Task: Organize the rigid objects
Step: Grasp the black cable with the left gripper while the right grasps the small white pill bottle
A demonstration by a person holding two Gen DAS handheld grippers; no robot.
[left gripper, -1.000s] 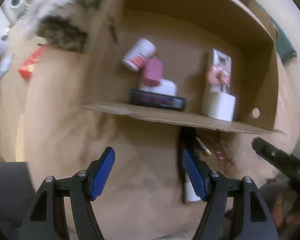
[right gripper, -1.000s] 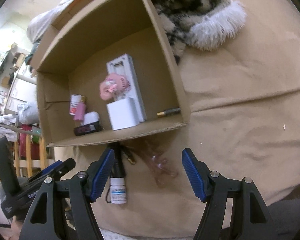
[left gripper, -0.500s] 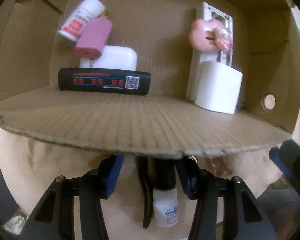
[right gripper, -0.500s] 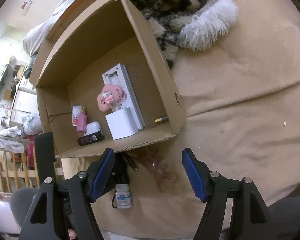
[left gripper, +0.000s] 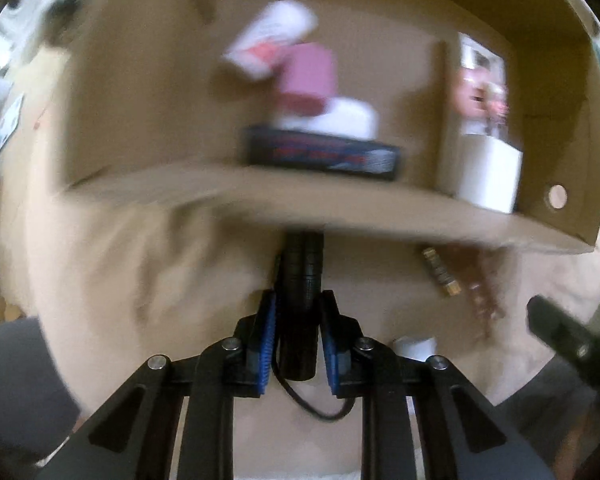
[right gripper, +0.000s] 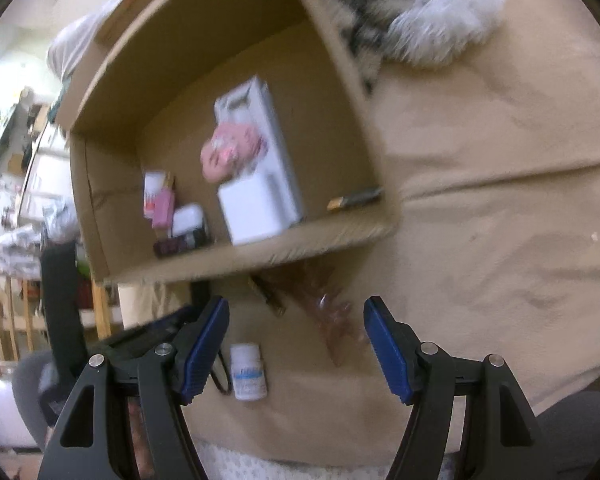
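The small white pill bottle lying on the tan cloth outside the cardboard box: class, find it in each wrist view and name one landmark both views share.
Left wrist view: the white pill bottle peeks out low and right of centre, mostly hidden behind the gripper's right finger.
Right wrist view: it lies low and left of centre, just right of the left blue pad.
Shared landmark: the cardboard box, whose front edge runs above the bottle.

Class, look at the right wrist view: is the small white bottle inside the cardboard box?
No. The white bottle lies on the tan cloth in front of the cardboard box, outside it.
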